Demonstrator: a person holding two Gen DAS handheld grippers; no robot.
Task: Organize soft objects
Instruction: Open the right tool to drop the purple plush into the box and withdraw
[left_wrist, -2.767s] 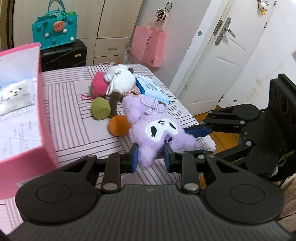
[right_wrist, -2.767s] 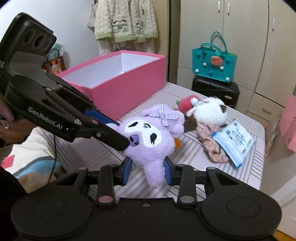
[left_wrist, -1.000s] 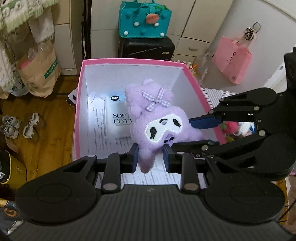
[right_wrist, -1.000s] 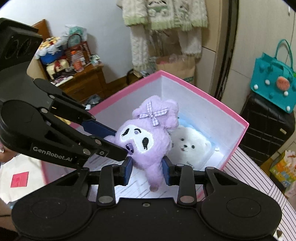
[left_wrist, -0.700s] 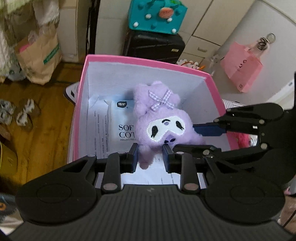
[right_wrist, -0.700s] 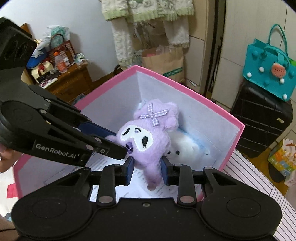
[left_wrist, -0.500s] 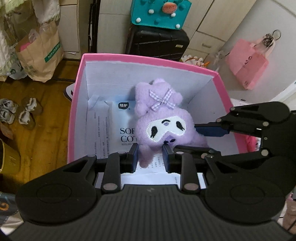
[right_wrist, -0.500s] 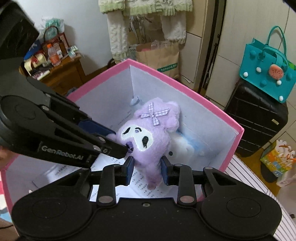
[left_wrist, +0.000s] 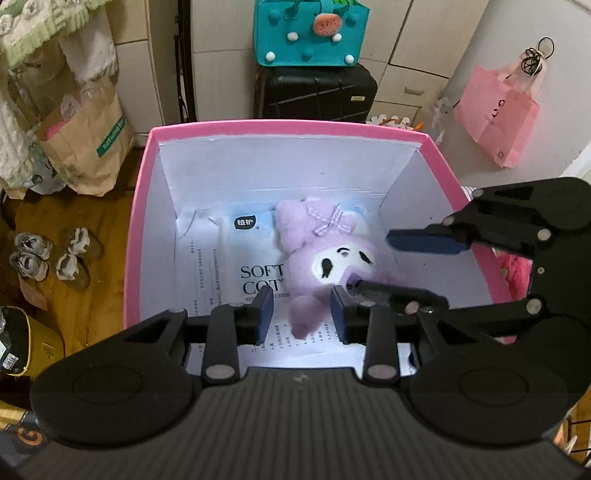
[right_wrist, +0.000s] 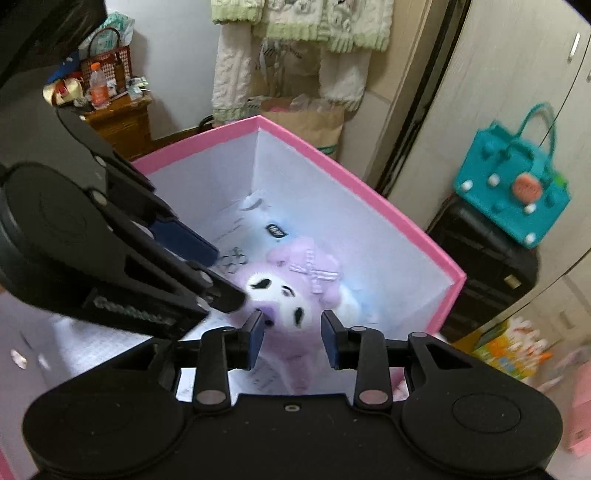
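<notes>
I am at the step of putting the purple plush toy (left_wrist: 332, 258) down into the pink box (left_wrist: 140, 206). It lies inside, on the printed paper and against a white tissue pack (left_wrist: 251, 251). The jaws of my left gripper (left_wrist: 302, 314) are opening; the toy's lower part is between them, but the pads look clear of it. My right gripper (right_wrist: 291, 338) stands a little spread around the toy's lower face, and I cannot tell if it presses on it. Next, I think, both grippers must let go fully and lift straight out, without dragging the toy up again
</notes>
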